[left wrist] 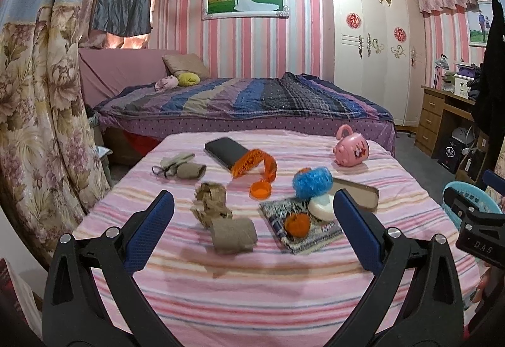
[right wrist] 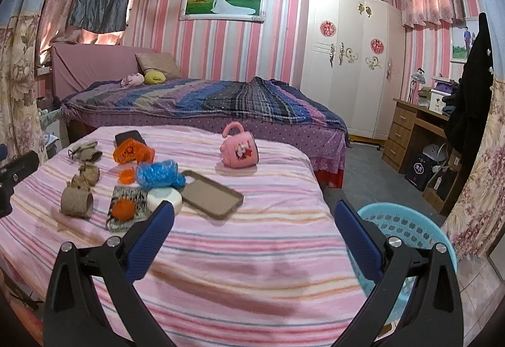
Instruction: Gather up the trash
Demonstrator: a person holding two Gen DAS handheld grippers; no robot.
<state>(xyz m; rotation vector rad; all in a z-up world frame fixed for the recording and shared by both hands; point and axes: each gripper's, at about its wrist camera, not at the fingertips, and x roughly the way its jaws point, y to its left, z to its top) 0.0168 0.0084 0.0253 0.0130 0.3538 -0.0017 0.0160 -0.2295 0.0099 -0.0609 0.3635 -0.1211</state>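
Note:
On the pink striped table (left wrist: 252, 284) lie a cardboard tube (left wrist: 234, 235), crumpled brown paper (left wrist: 211, 200), a second tube with a mask (left wrist: 183, 168), an orange wrapper (left wrist: 252, 165) with an orange cap (left wrist: 260, 189), a blue crumpled bag (left wrist: 312, 182) and a small orange ball (left wrist: 296, 224). My left gripper (left wrist: 252, 214) is open, with the near tube between its fingers and short of the tips. My right gripper (right wrist: 252, 217) is open over bare cloth, right of the trash (right wrist: 77, 200). The turquoise basket (right wrist: 407, 227) stands at the table's right edge.
A black phone (left wrist: 225, 151), a pink mug (right wrist: 240, 151) on its side, a phone case (right wrist: 211, 198), a white soap-like puck (right wrist: 164, 198) and a patterned booklet (left wrist: 300, 227) also lie on the table. A bed (left wrist: 252, 100) stands behind, a desk (right wrist: 416, 129) at the right.

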